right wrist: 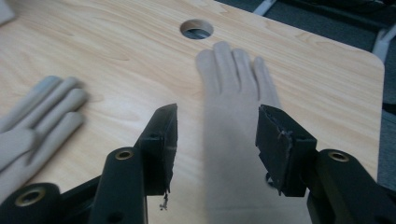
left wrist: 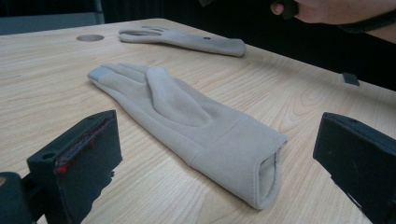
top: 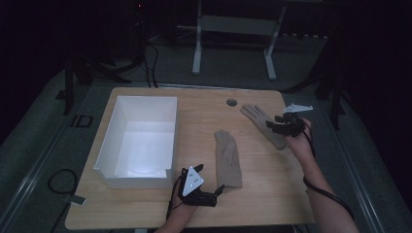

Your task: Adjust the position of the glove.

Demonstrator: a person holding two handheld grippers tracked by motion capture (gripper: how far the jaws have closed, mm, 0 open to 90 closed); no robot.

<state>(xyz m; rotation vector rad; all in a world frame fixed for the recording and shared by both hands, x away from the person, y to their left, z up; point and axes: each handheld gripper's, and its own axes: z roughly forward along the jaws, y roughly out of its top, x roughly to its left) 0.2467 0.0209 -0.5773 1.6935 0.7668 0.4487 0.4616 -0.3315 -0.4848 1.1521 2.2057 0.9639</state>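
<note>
Items on the wooden table (top: 145, 204): two beige gloves, one white box, two handheld grippers.

Near glove (top: 228, 158) — lies flat at the table's middle, fingers pointing away from the person, cuff toward the front edge. In the left gripper view its cuff opening faces the camera and its thumb is folded across the palm.

Far glove (top: 265, 125) — lies flat toward the right rear of the table, fingers pointing at the round cable hole (top: 231, 102) in the tabletop. The two gloves are apart, not touching.

White box (top: 138, 141) — one, open-topped, on the left half of the table; nothing visible inside.

Left gripper (top: 217, 190) — low at the front edge, just beside the near glove's cuff. Jaws spread wide, one either side of the cuff in its own view, gripping nothing.

Right gripper (right wrist: 215, 140) — held over the far glove's wrist end. Jaws are parted, straddling the glove's width in its own view; whether they touch the fabric cannot be told, as the glove there is blurred
</note>
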